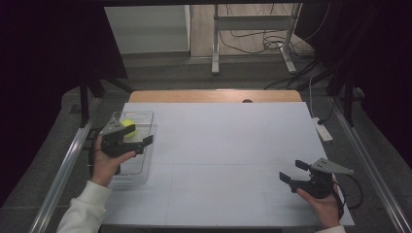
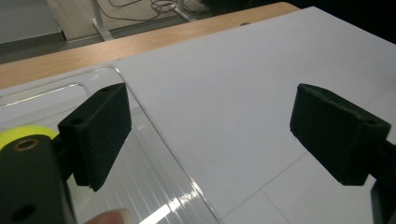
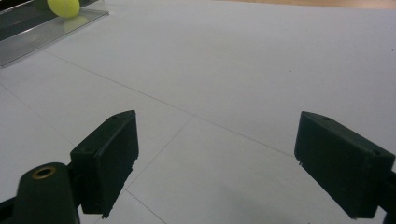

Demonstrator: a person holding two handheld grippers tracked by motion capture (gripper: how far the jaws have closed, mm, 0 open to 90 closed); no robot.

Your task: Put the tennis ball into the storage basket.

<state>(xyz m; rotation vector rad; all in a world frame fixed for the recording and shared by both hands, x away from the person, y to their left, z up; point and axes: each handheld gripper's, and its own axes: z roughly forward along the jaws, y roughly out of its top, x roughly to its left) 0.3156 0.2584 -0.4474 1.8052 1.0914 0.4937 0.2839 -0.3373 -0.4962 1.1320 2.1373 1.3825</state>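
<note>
A yellow ball [image 1: 128,124] lies in a clear plastic tray [image 1: 137,166] at the left side of the white table. My left gripper [image 1: 139,136] hovers over the tray's right rim, just in front of the ball, its jaws open with nothing between them. In the left gripper view the left gripper [image 2: 219,133] straddles the tray's rim [image 2: 140,107], and the ball [image 2: 18,135] peeks out behind the left jaw. My right gripper [image 1: 292,171] sits low at the table's front right, open and empty. The right gripper view has the right gripper [image 3: 233,163] over bare white surface, with the ball [image 3: 64,7] and tray [image 3: 42,32] far off.
The white sheet [image 1: 218,145] covers most of the table, and a wooden strip [image 1: 214,95] shows along its far edge. Metal rails [image 1: 63,170] run along both sides. A small white device [image 1: 322,129] lies at the right edge. Cables and stand legs [image 1: 252,43] sit on the floor beyond.
</note>
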